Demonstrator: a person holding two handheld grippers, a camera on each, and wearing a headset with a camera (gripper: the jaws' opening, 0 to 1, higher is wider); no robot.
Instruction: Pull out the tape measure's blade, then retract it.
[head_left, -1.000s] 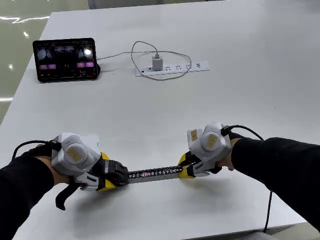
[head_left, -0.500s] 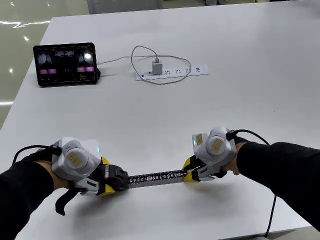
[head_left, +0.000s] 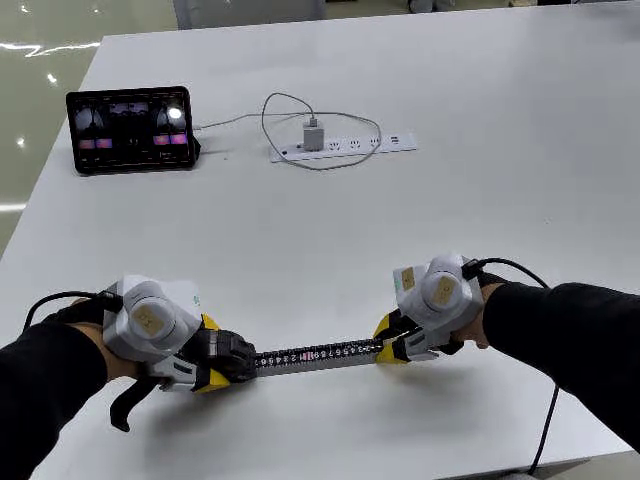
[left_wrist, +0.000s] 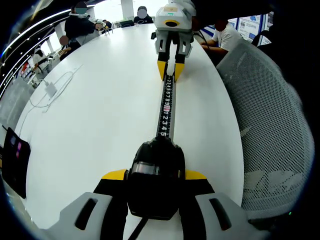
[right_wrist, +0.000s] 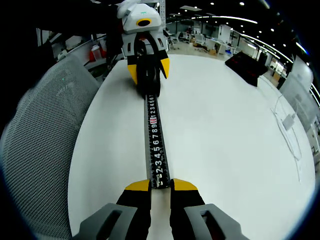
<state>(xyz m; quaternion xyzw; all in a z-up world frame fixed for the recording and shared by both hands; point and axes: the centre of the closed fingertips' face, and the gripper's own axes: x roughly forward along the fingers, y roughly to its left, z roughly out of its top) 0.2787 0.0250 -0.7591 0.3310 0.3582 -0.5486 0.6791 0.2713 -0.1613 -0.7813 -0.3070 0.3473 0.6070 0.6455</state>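
The black tape measure case (head_left: 224, 353) (left_wrist: 157, 172) (right_wrist: 148, 75) lies low on the white table (head_left: 330, 220), with my left gripper (head_left: 213, 363) (left_wrist: 154, 175) shut on it. Its numbered blade (head_left: 318, 354) (left_wrist: 165, 107) (right_wrist: 155, 142) runs out flat to the right. My right gripper (head_left: 386, 350) (right_wrist: 160, 187) is shut on the blade's end hook. In the left gripper view the right gripper (left_wrist: 171, 72) sits at the far end of the blade; in the right gripper view the left gripper (right_wrist: 148, 67) holds the case at the far end.
A dark tablet (head_left: 130, 128) stands at the back left. A white power strip (head_left: 345, 144) with a charger and looped cable (head_left: 300, 105) lies behind the middle. A grey mesh chair (left_wrist: 272, 130) (right_wrist: 42, 140) stands along the table's near edge. People sit far off.
My right gripper has moved rightward with the blade's end, so more of the blade is out. The left gripper and case stay put.
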